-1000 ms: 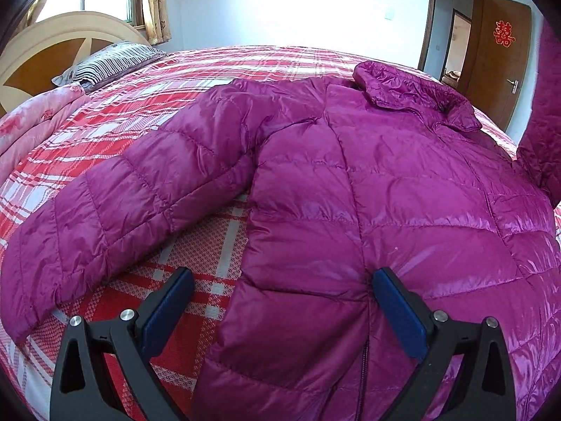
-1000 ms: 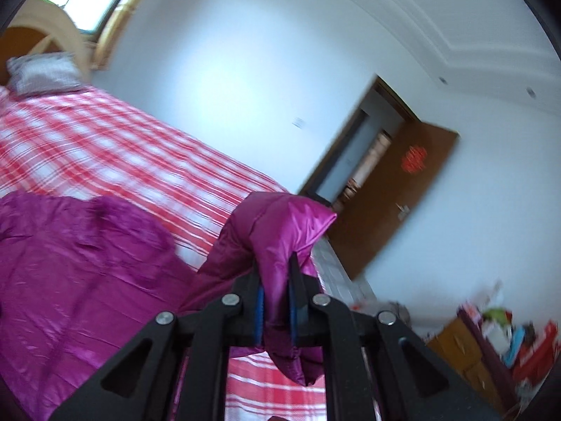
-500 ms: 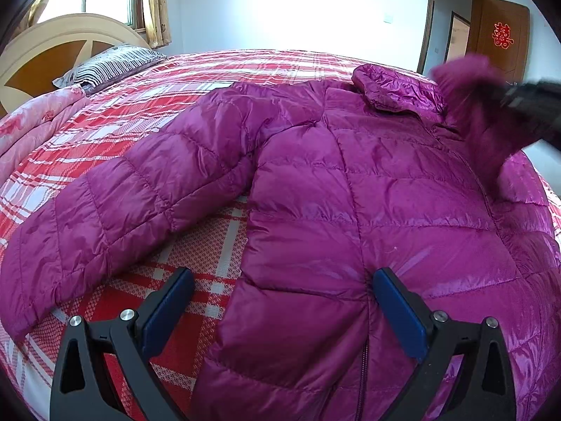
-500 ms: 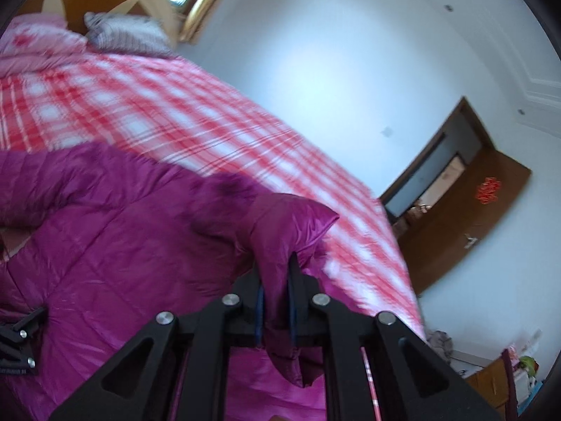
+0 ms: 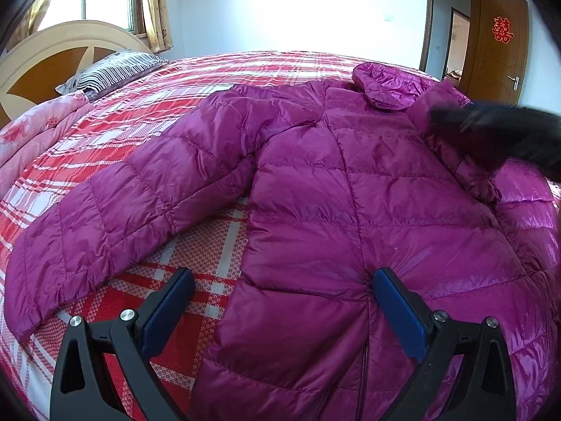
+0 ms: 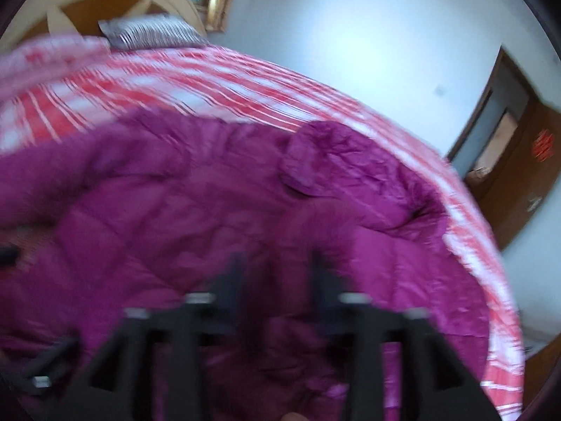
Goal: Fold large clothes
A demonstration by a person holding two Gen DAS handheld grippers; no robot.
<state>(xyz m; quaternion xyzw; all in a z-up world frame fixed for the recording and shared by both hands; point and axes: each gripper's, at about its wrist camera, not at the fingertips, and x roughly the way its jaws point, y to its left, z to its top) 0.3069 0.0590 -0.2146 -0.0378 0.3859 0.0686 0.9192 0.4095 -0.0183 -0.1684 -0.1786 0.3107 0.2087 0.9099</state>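
Observation:
A magenta puffer jacket lies front up on the bed, collar at the far side, its left sleeve spread out to the left. My left gripper is open and empty, low over the jacket's hem by the zipper. My right gripper is blurred; its jaws stand a little apart with the right sleeve between them, over the jacket's chest. It shows as a dark blur in the left wrist view, with the sleeve folded across the jacket.
The bed has a red and white plaid sheet. A striped pillow, a pink quilt and the headboard are at the far left. A brown door stands open at the far right.
My right gripper has swung the right sleeve leftward and down across the jacket's chest, and its jaws now look wider apart. My left gripper has not moved.

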